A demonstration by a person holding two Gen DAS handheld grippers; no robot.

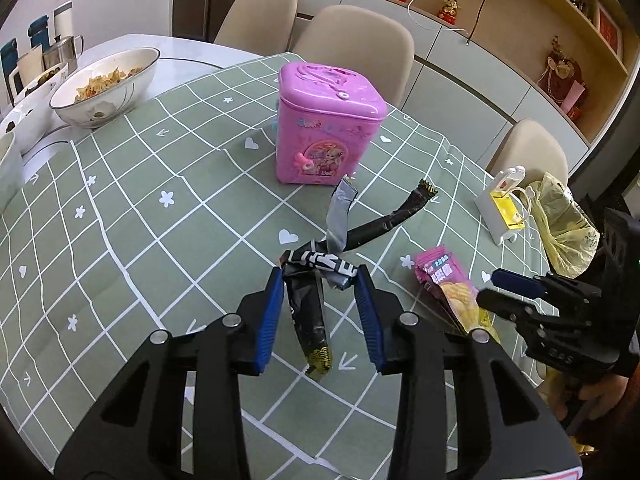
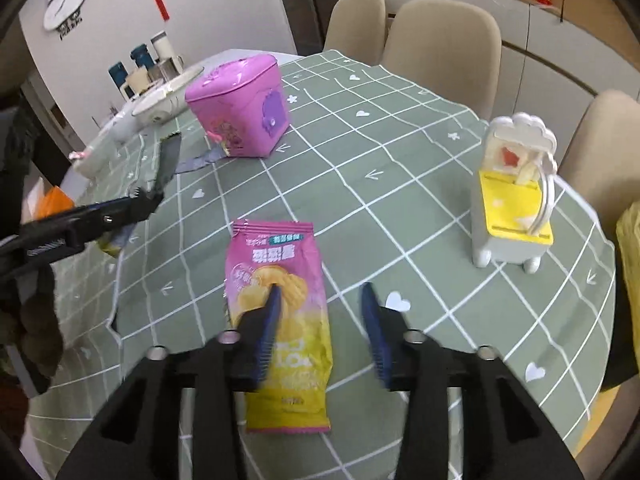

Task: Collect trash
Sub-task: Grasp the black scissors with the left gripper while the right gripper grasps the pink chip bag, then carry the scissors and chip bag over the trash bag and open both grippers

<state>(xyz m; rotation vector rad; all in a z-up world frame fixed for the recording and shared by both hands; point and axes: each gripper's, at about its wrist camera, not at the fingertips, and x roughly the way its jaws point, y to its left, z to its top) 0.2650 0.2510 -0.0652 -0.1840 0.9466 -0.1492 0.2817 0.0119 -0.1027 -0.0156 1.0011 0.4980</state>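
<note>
My left gripper (image 1: 319, 278) is shut on a bunch of black and silver wrappers (image 1: 320, 266), held between its blue pads above the green checked tablecloth (image 1: 120, 220); strips stick up and hang down from the grip. A pink and yellow snack packet (image 1: 448, 284) lies flat to its right. In the right wrist view that packet (image 2: 276, 320) lies under my open right gripper (image 2: 320, 292), whose left finger is over it. The left gripper and its wrappers (image 2: 164, 172) show at the left there.
A pink toy tin (image 1: 324, 128) stands mid-table. A white and yellow toy chair (image 2: 512, 208) stands at the right, with a yellow plastic bag (image 1: 568, 232) at the table edge beside it. Bowls of food (image 1: 108, 84) and cups sit far left. Beige chairs (image 1: 356, 44) ring the table.
</note>
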